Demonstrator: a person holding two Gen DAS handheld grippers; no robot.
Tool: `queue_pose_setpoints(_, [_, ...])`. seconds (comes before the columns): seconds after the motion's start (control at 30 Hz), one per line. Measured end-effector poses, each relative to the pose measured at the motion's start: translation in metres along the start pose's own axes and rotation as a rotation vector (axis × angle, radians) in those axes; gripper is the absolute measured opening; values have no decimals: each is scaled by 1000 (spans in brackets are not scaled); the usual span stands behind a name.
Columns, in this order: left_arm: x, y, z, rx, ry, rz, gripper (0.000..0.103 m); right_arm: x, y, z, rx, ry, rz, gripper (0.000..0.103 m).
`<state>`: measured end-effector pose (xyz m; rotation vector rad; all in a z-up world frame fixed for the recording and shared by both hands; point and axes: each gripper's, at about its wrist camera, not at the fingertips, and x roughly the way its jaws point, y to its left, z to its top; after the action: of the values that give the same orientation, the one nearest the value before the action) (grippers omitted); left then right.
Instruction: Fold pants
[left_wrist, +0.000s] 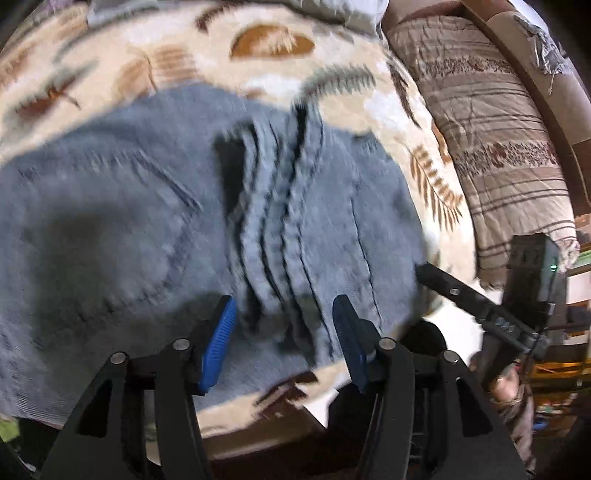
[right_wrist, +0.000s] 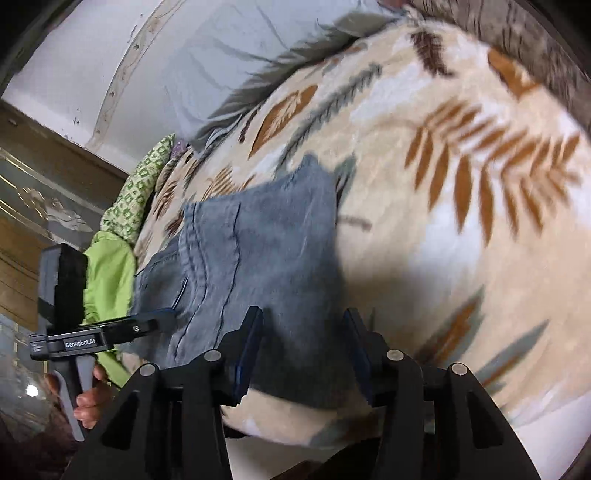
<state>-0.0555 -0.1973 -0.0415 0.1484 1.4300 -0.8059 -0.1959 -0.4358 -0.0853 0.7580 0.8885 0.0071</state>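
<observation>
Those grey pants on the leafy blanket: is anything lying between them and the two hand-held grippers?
Nothing visible does. The pants lie bare on the blanket, with no object on top. The left hand-held gripper and the right hand-held gripper are both open right at the near edge of the denim. The pictures are blurred.

Black tongs (left_wrist: 284, 332), blue ribbed pads (left_wrist: 218, 343), silver pivot screws, "GenRobot.AI" label.

"GenRobot.AI" on left gripper (right_wrist: 168, 319) body label; nothing else legible.
</observation>
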Motion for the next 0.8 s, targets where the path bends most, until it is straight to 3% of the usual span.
queue_pose_setpoints(0.1, [5,-2,-7,-6,6,5,53,-5,17,-4,-89,-16,-42,27])
queue_pose_setpoints(0.2, [15,0,-9,-3,13,52,53,-5,22,-5,-169,-13,-168,24])
queue_pose_setpoints(0.27, [16,1,-11,-3,3,52,53,5,17,-9,-196,18,-253,25])
queue_pose_setpoints(0.47, [3,10,-13,-10,0,21,53,-10,39,-6,-228,-54,-278,31])
queue_pose_setpoints(0.57, [-17,26,-11,-32,-44,-5,53,-18,76,-3,-317,-101,-276,33])
queue_pose_setpoints(0.63, [-32,40,-13,-41,-63,-26,54,-15,101,-4,-375,-105,-257,41])
queue_pose_setpoints(0.8, [-73,101,-16,-95,-94,-79,54,30,188,-20,-576,-43,-190,49])
